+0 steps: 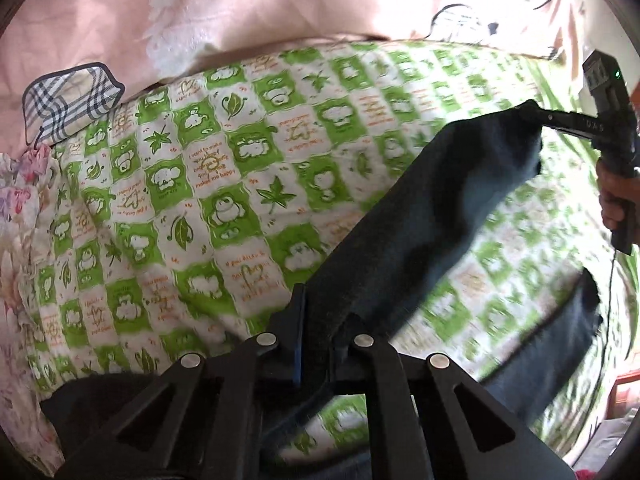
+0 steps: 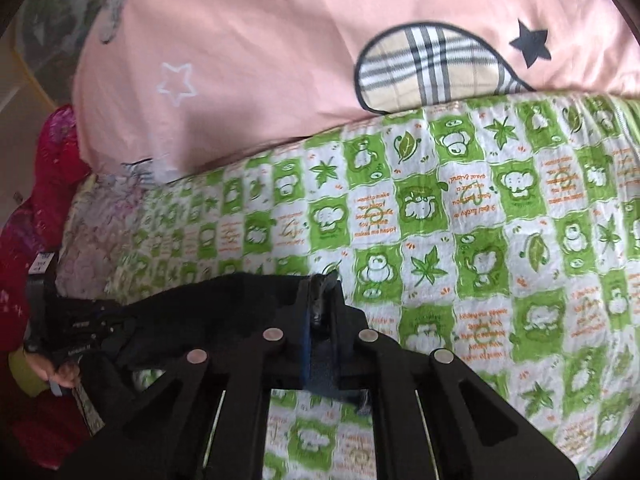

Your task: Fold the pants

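Green-checked bedsheet [image 2: 500, 240] – pink quilt [image 2: 280, 60] behind, bright daylight

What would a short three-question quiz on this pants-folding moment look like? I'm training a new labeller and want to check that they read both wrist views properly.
1. True or false: both the left gripper and the right gripper have their jaws shut on the dark pants.
2. What covers the bed under the pants: (a) a plain blue blanket, (b) a green and white checked sheet, (c) a bare mattress?
3. Fill in: behind the sheet lies a ____ quilt with a plaid patch.

Key: 1 true; 2 b; 3 pink.
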`<action>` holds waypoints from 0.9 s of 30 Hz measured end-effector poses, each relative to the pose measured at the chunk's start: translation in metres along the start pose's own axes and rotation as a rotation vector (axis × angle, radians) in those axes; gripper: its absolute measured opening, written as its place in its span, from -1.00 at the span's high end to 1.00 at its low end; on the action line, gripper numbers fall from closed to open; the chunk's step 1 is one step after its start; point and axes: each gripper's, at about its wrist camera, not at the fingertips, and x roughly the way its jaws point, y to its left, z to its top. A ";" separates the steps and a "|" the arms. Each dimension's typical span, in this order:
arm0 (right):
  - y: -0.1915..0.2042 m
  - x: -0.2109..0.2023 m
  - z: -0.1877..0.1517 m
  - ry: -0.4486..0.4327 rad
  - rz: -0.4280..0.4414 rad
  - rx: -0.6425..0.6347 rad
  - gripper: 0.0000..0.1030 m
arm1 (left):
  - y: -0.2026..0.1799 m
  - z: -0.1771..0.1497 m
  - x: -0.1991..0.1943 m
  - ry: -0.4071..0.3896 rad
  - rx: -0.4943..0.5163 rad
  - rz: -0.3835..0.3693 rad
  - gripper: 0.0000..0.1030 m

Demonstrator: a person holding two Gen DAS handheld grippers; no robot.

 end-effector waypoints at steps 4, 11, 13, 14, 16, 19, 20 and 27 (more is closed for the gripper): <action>0.000 -0.032 -0.024 -0.008 0.017 -0.021 0.84 | -0.020 -0.027 -0.027 -0.019 -0.004 -0.046 0.88; 0.004 -0.059 -0.077 0.026 -0.002 -0.045 0.84 | -0.051 -0.073 -0.048 -0.006 -0.024 -0.089 0.88; 0.009 -0.067 -0.091 0.032 0.002 -0.058 0.84 | -0.056 -0.087 -0.051 -0.002 -0.029 -0.095 0.88; 0.013 -0.072 -0.098 0.038 0.002 -0.065 0.84 | -0.059 -0.093 -0.052 0.001 -0.030 -0.100 0.88; 0.020 -0.078 -0.110 0.053 0.001 -0.088 0.84 | -0.065 -0.107 -0.057 0.010 -0.028 -0.105 0.88; 0.032 -0.087 -0.129 0.081 -0.015 -0.140 0.85 | -0.072 -0.125 -0.062 0.018 -0.019 -0.109 0.88; 0.036 -0.090 -0.135 0.089 -0.022 -0.157 0.85 | -0.073 -0.130 -0.063 0.021 -0.017 -0.112 0.88; 0.048 -0.091 -0.172 0.175 -0.129 -0.287 0.85 | -0.086 -0.157 -0.065 0.027 0.018 -0.098 0.88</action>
